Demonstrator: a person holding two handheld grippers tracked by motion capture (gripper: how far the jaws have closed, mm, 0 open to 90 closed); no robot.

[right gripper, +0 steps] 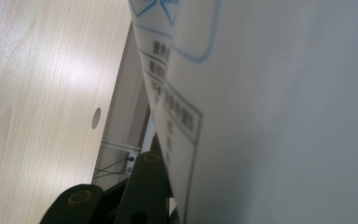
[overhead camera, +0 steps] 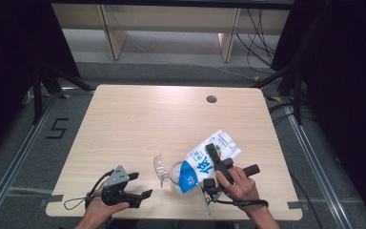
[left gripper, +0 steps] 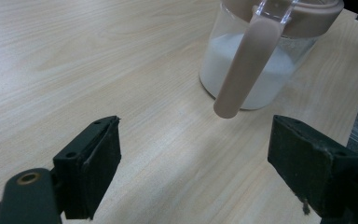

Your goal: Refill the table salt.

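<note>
In the high view, the light wooden table (overhead camera: 138, 119) carries a clear jar (overhead camera: 171, 172) near the lower centre of the frame, its lid flipped up to the left. A white and blue bag (overhead camera: 205, 162) sits tilted just right of the jar, its blue lower end over the jar's mouth. The right tongs (overhead camera: 214, 157), in the person's right hand (overhead camera: 238, 186) at the lower right, grip the bag, one black jaw lying across its printed face. In the right gripper view the bag (right gripper: 284, 112) takes up the right side of the frame, pressed against the jaw at the bottom.

The left tongs (overhead camera: 140, 186) rest at the lower left, held by the left hand (overhead camera: 97, 210), jaws spread wide and holding nothing. In the left gripper view the jar (left gripper: 256, 60) stands at the upper right beyond the wide jaws, with white powder inside and a pinkish-brown handle (left gripper: 244, 70) hanging down its front.
</note>
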